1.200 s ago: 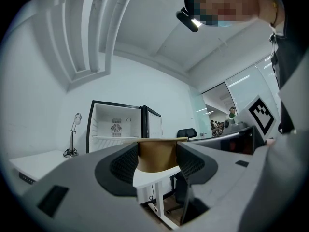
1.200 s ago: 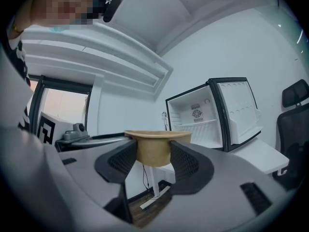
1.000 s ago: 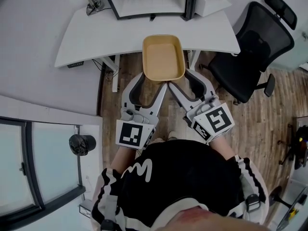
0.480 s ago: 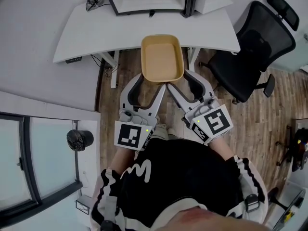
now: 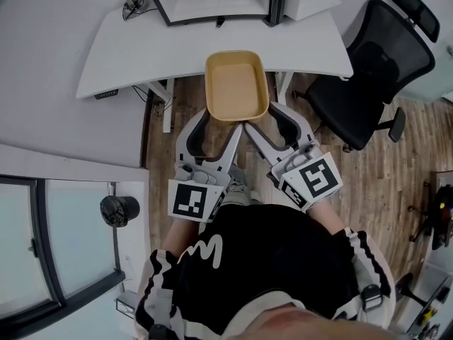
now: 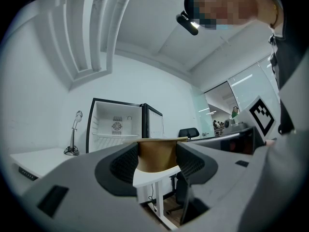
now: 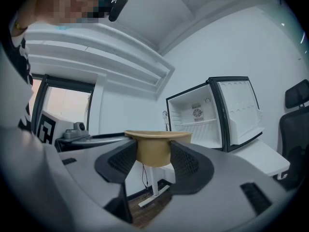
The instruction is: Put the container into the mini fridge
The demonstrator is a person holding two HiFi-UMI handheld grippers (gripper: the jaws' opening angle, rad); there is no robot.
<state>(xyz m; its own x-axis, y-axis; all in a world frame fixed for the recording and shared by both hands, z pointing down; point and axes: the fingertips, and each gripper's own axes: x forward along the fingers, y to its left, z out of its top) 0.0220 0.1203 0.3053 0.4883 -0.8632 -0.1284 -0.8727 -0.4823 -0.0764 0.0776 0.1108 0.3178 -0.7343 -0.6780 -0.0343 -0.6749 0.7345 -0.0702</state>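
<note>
1. A curved white bench [image 5: 141, 44] runs across the top of my head view.
2. Below it, centre to right, I see brown wood-plank floor [image 5: 396, 176].
3. A black office chair [image 5: 354, 98] stands upper right.
4. Dark-framed glass panels [image 5: 78, 239] fill the lower left.
5. The left gripper view shows a white wall [image 6: 145, 81] and a stepped ceiling [image 6: 91, 28].

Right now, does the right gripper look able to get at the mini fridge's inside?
Probably yes. The mini fridge has its door open toward the right gripper, and the white desk in front looks bare. It and the left gripper are both shut on the container.
</note>
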